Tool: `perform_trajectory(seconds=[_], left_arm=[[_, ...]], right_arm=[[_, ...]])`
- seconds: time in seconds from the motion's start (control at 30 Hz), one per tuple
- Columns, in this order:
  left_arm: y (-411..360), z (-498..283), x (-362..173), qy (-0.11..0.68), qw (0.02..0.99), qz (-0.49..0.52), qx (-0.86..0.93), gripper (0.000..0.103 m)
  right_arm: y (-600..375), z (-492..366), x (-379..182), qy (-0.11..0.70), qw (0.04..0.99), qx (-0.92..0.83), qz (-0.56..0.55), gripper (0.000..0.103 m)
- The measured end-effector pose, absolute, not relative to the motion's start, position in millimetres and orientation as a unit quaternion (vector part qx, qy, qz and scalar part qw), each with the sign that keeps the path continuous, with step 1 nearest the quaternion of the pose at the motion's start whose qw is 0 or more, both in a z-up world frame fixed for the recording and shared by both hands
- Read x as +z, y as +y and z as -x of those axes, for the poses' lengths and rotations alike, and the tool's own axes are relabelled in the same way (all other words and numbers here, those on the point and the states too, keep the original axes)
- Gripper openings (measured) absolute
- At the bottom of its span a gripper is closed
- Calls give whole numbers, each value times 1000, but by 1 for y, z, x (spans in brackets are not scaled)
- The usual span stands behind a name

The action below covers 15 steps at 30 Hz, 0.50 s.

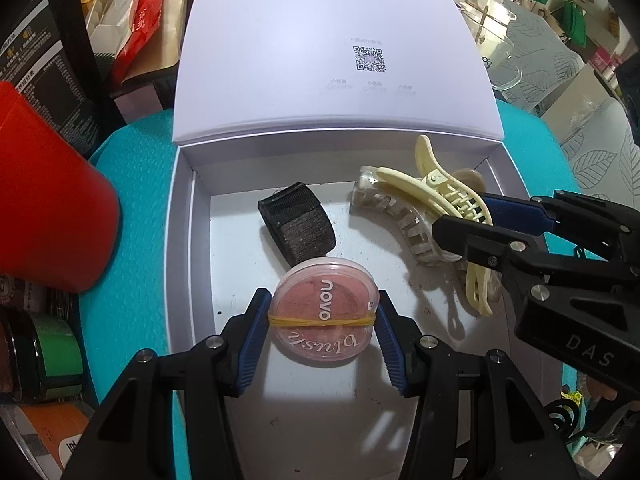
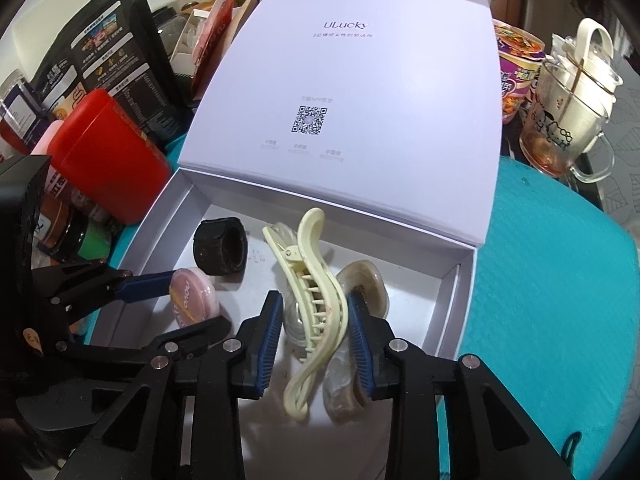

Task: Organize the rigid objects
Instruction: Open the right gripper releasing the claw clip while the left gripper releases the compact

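An open white box lies on a teal mat. On its floor, my left gripper is shut on a round pink blush compact with a yellow rubber band around it, a pad pressing on each side. Behind the compact stands a black ring-shaped piece. At the right, a cream hair clip lies tilted over a clear claw clip and a beige clip. My right gripper straddles the cream clip with its jaws open, and a gap shows at the left pad.
The box lid stands upright at the back. A red canister and jars crowd the left side. A glass mug and a noodle cup stand at the back right. Teal mat shows to the right of the box.
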State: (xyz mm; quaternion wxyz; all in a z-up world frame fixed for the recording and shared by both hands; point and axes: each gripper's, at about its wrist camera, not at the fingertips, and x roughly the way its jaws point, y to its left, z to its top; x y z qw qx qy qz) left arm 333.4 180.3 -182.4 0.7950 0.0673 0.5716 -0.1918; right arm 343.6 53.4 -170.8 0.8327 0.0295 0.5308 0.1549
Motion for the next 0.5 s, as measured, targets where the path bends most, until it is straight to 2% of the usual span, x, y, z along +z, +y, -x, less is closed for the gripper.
perform_trajectory(seconds=[0.5], left_arm=[[185, -325, -154, 556, 811, -59, -173, 51]], right_arm=[[37, -322, -146, 521, 841, 145, -28, 33]])
